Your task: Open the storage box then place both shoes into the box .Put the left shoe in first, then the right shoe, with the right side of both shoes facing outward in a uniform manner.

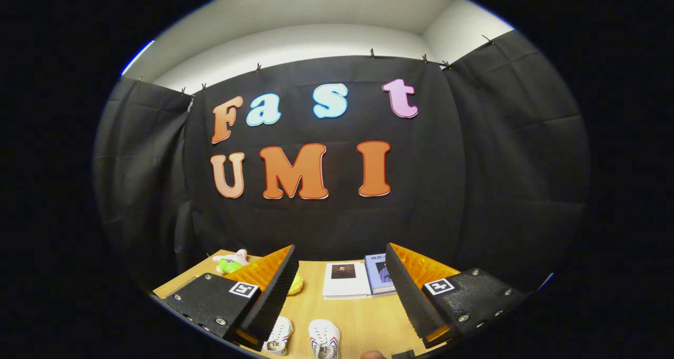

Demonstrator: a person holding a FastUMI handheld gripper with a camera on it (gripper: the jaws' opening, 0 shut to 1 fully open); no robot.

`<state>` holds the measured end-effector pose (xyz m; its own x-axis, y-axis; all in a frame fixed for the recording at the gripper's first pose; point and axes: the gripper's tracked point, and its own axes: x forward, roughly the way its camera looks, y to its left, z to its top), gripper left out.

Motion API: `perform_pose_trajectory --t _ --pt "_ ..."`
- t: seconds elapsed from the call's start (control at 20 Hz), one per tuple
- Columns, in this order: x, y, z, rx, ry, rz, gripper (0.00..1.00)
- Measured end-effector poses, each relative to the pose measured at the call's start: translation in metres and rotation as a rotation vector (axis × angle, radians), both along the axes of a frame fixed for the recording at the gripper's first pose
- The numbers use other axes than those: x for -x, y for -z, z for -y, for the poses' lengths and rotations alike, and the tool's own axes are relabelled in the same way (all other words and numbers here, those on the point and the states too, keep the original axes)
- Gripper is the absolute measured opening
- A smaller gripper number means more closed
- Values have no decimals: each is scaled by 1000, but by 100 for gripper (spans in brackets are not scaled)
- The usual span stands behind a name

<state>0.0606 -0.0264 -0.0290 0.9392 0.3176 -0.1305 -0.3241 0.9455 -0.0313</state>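
1. Gripper view looks across a wooden desk (363, 317) toward the booth's black cloth wall (474, 190), with a pale wall and ceiling above the cloth.
2. The tool (341, 290) is held above the desk's near part, released: its two fingers stand wide apart with nothing between them but open air and the desk below.
3. Two books lie side by side at the far edge of the desk, beyond the fingers and in the gap between them: a white book (345, 280) with a dark picture on its cover, and just beside it a blue book (378, 273), partly hidden behind the right finger.
4. The task's shoes sit on the near part of the desk, below and between the fingers. The left-hand white shoe (279, 335) lies touching or just under the tip of the left finger; the right-hand white shoe (324, 339), with coloured stripes on its side, lies near it, the two a little apart. Which is the left shoe and which the right cannot be told.
5. A soft toy (231, 262) in pink, white and green rests at the desk's far left corner, beyond the left finger.
6. A yellow object (296, 284) peeks out just behind the left finger; its kind cannot be told.
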Motion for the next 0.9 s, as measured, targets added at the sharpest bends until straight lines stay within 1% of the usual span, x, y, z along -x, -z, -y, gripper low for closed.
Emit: perform_pose_trajectory --t 0.25,0.35,0.6,0.75,0.9 --pt "-7 56 -23 -45 -55 -137 99" --pt "-6 85 -38 -77 -93 -216 99" --pt "13 160 -89 -267 -225 -489 98" --pt "32 205 -113 -332 -288 -645 98" --pt "51 239 -133 -400 -344 -784 98"
